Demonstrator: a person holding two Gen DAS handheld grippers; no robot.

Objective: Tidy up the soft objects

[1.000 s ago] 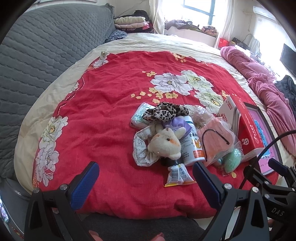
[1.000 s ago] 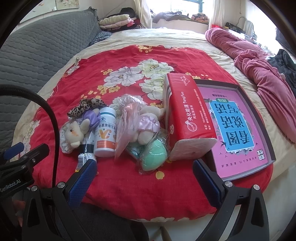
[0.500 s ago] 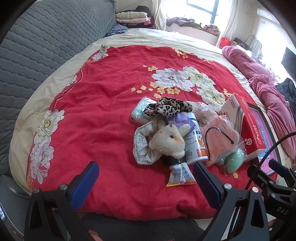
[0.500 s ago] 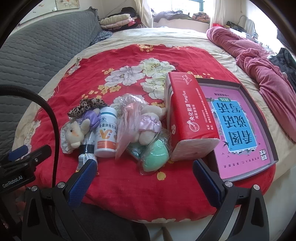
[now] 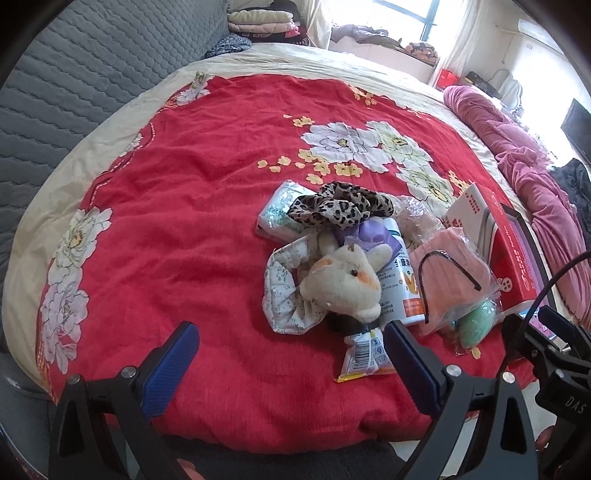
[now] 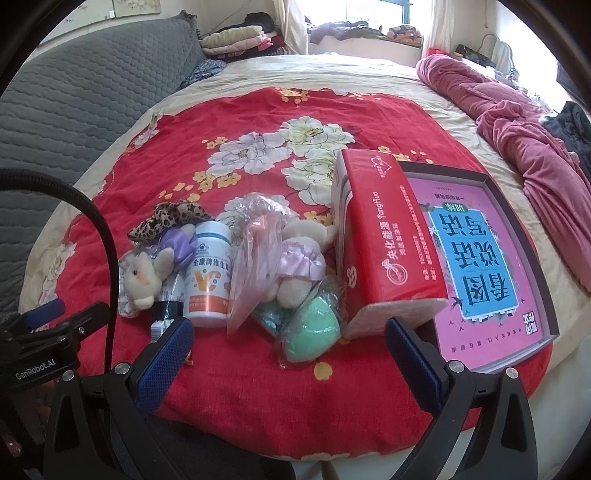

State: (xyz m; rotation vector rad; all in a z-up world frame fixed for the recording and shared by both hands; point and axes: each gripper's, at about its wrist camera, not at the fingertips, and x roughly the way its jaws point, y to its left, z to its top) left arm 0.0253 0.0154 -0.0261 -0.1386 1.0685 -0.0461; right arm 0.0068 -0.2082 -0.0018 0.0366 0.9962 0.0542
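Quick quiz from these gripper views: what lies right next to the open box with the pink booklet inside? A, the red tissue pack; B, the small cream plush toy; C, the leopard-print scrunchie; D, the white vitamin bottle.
A: in the right wrist view the red tissue pack lies against the open box, while the other three sit farther left.

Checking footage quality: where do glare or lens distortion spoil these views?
Left wrist: window blown out, right edge washed white, bed bulges barrel-like, dark corner vignette. Right wrist: window overexposed, same curvature; pile sharp, bottle label readable.
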